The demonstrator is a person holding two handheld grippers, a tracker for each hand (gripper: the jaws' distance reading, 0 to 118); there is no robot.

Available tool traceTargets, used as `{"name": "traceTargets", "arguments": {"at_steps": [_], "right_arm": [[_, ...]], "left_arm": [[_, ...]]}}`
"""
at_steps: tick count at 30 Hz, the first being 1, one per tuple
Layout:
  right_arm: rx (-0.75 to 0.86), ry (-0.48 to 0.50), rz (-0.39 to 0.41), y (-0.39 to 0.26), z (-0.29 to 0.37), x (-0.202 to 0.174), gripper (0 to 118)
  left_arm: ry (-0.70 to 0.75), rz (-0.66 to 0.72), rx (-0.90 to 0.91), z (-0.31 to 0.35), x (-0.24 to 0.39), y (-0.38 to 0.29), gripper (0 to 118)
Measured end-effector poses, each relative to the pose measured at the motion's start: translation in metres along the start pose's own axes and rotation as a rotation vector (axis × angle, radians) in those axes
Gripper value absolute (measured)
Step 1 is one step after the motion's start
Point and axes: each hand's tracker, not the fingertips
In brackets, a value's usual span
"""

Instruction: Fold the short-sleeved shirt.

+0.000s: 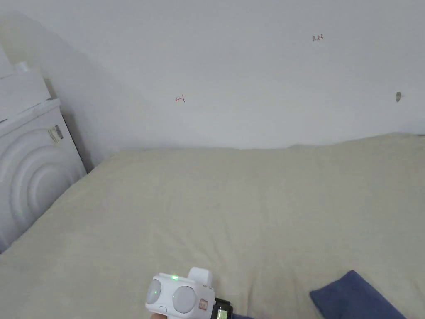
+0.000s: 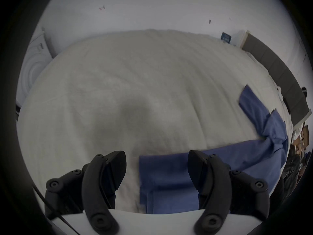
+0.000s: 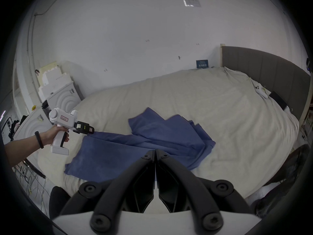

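Observation:
The blue short-sleeved shirt [image 3: 152, 140] lies rumpled and partly folded over itself on the beige bed cover [image 3: 211, 103], near the front edge. My left gripper [image 2: 156, 159] is open, its jaws spread over one flat edge of the shirt [image 2: 167, 176] without touching it. In the right gripper view a hand holds that left gripper [image 3: 90, 130] at the shirt's left end. Its white body [image 1: 180, 295] shows at the bottom of the head view, with a corner of the shirt [image 1: 352, 299] to its right. My right gripper [image 3: 155, 151] hangs shut above the shirt's near side, nothing visible between its jaws.
A white appliance [image 1: 29, 174] with boxes on top stands against the bed's left side. A grey headboard [image 3: 264, 65] bounds the right end, with a dark flat item [image 3: 277, 99] and a small white device [image 3: 258, 88] near it. Cables [image 3: 30, 179] lie on the floor at left.

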Motion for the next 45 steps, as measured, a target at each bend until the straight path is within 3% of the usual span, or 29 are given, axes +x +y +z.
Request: {"name": "traceTargets", "arguments": {"at_steps": [3,7,8,9,10,13,16,17,21,22,27,31,33,36,38,43,44,45], "right_arm": [[-0.031,-0.009,-0.024,-0.003,-0.009,0.010,1],[-0.049,-0.019,-0.050,-0.008,-0.017,0.016,1],[-0.050,-0.016,-0.062,-0.010,-0.018,0.016,1],[-0.050,-0.010,-0.070,-0.010,-0.019,0.016,1],[-0.053,0.001,-0.074,-0.010,-0.020,0.016,1],[-0.059,0.014,-0.046,-0.007,-0.025,0.012,1],[-0.038,0.048,0.038,0.014,-0.037,0.009,5],[-0.019,0.053,0.092,0.027,-0.046,0.009,10],[-0.083,0.057,0.300,0.092,-0.109,0.010,100],[-0.127,0.064,0.336,0.109,-0.131,0.010,108],[-0.400,0.045,0.518,0.157,-0.257,-0.002,104],[-0.539,0.079,0.625,0.150,-0.308,0.000,99],[-0.558,0.034,0.639,0.143,-0.332,0.008,99],[-0.555,0.044,0.498,0.145,-0.354,0.019,96],[-0.571,0.074,0.457,0.146,-0.364,0.018,96],[-0.565,0.054,0.549,0.139,-0.366,0.003,85],[-0.566,0.063,0.549,0.141,-0.363,0.003,79],[-0.567,0.086,0.529,0.141,-0.359,0.002,64]], "left_arm": [[0.013,-0.020,-0.010,-0.009,0.006,-0.001,82],[0.040,-0.051,-0.008,0.002,0.014,-0.002,68],[0.037,-0.061,0.005,0.006,0.021,-0.004,57],[0.029,-0.079,0.007,0.009,0.028,-0.006,29],[0.009,-0.115,0.004,0.012,0.039,-0.010,13],[0.098,-0.215,-0.031,0.003,0.058,-0.014,9],[0.055,-0.094,-0.063,0.001,0.045,-0.008,8],[0.038,-0.091,-0.081,-0.001,0.043,-0.006,8],[-0.004,0.010,-0.102,-0.011,0.020,0.001,8],[-0.004,-0.002,-0.098,-0.010,0.020,0.000,8],[-0.017,0.023,-0.114,-0.013,0.014,0.004,8],[-0.030,0.053,-0.122,-0.016,0.008,0.005,8],[-0.046,0.065,-0.127,-0.017,0.003,0.004,8],[-0.060,0.084,-0.121,-0.016,0.001,0.003,8],[-0.059,0.088,-0.117,-0.016,0.004,0.002,8],[-0.064,0.091,-0.116,-0.017,0.002,0.002,8],[-0.066,0.094,-0.116,-0.017,0.001,0.002,8],[-0.067,0.095,-0.115,-0.017,0.000,0.002,9]]}}
